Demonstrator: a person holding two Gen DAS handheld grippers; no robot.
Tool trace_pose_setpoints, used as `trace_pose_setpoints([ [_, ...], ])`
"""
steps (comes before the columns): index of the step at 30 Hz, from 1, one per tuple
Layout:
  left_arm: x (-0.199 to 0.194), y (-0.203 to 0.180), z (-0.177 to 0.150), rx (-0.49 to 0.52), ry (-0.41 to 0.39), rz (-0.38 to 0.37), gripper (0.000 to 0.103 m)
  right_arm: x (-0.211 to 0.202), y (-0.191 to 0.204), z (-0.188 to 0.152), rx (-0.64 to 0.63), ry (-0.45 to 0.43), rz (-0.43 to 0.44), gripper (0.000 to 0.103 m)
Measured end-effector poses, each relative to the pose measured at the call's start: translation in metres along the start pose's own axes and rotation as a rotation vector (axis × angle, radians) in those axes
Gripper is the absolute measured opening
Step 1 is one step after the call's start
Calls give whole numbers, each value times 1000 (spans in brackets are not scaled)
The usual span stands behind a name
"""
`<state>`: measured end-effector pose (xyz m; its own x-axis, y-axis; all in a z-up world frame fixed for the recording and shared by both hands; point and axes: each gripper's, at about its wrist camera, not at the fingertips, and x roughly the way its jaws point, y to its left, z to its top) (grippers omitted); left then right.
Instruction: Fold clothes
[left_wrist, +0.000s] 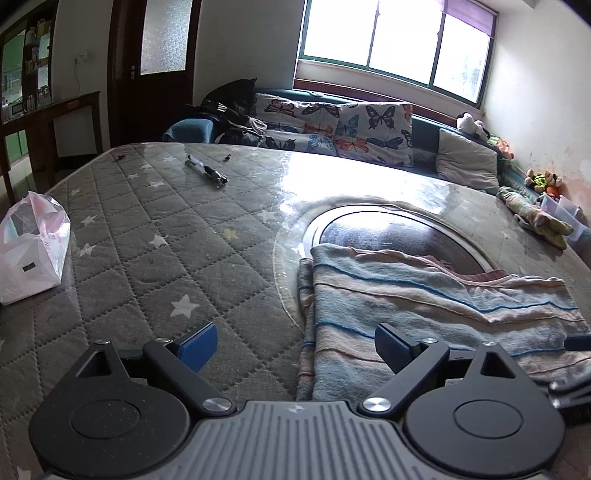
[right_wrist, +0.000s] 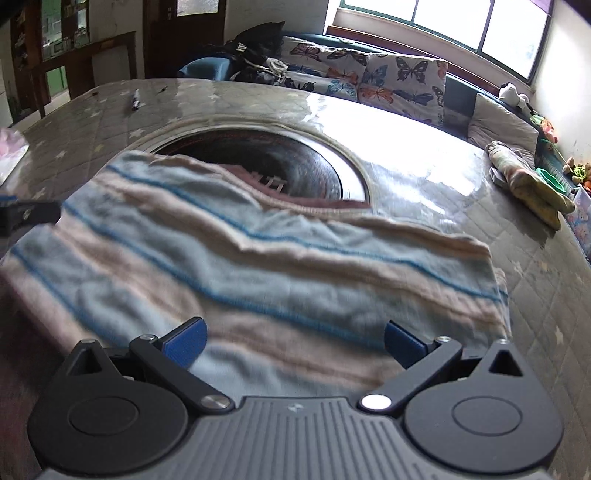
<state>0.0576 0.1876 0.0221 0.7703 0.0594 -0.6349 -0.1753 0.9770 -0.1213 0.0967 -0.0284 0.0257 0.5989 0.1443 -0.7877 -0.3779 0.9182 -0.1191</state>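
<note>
Right now I have both grippers low over the near edge of the table, each with its jaws spread wide and nothing between them. My left gripper (left_wrist: 295, 349) sits over the left border of the striped garment (left_wrist: 424, 306), with one blue pad above the quilted table cover (left_wrist: 147, 236) and the other above the cloth. My right gripper (right_wrist: 295, 343) hangs over the garment's middle.

It lies flat but rumpled, already doubled by the look of the layered left edge, its far side at twelve o'clock draped over the dark round inset (left_wrist: 399, 232) in the table.

I judge it a light, soft knit: limp, likely to sag and slide on the glossy cover. I would pinch both layers at the near corners, at about seven and five o'clock, so they lift together.

Much is hard to read. The near hem disappears under both gripper bodies, motion blur smears the right view's foreground, and window glare washes the table at twelve. I cannot tell sleeves or neckline for sure. A pen (left_wrist: 207, 171) and a plastic bag (left_wrist: 31, 247) lie well apart, at eleven and nine.
</note>
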Motion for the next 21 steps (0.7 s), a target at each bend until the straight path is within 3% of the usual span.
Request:
trace_pose_setpoints([
  [7, -15, -14, 0, 23, -26, -51, 90, -19, -3, -13, -68, 14, 30, 103],
  [14, -16, -78, -18, 226, -15, -206, 88, -4, -30, 31, -34, -42, 10, 103],
  [18, -15, -108, -39, 378, -24, -249, 88, 22, -30, 48, -41, -29, 11, 103],
  [21, -8, -116, -47, 405, 10, -269, 86, 48, -25, 57, -47, 0, 0, 103],
])
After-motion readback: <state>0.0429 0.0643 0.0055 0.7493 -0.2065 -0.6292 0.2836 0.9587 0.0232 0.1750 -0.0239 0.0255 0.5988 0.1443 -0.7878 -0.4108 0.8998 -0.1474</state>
